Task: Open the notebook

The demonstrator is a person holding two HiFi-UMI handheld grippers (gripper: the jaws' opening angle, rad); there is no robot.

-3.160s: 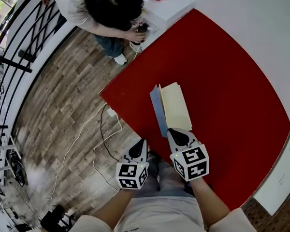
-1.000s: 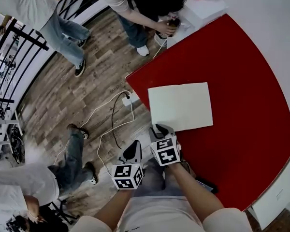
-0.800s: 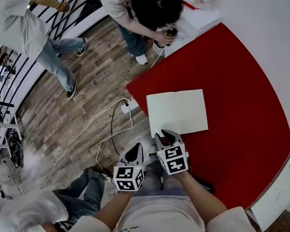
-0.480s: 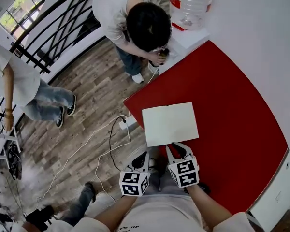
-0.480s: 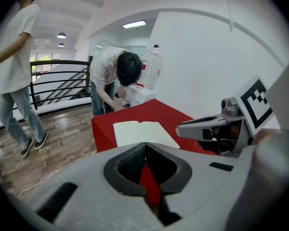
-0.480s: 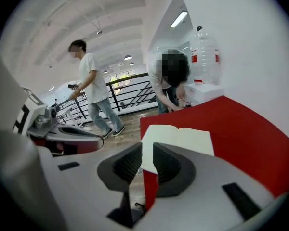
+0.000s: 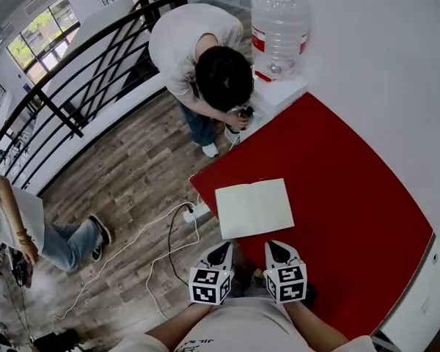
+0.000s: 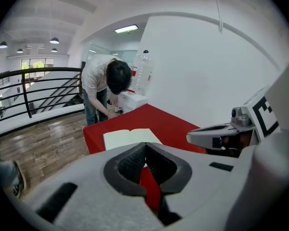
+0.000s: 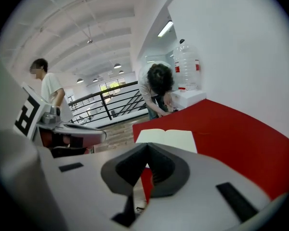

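A: Left tongs (image 7: 221,251)?
B: Pressed together on nothing, by the near edge of the table (image 7: 352,218). Idle, I'd say, since the job looks done

A: And the notebook (image 7: 254,207)?
B: Just ahead of both tips, touching neither. It lies flat and open, so it needs no holding

A: Right tongs (image 7: 273,247)?
B: Its jaws have just been closing and meet with nothing between them. It sits beside the left pair, clear of the pages

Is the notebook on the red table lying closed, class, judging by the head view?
No: the notebook lies open flat on the red table, both pale pages showing with the fold between them.
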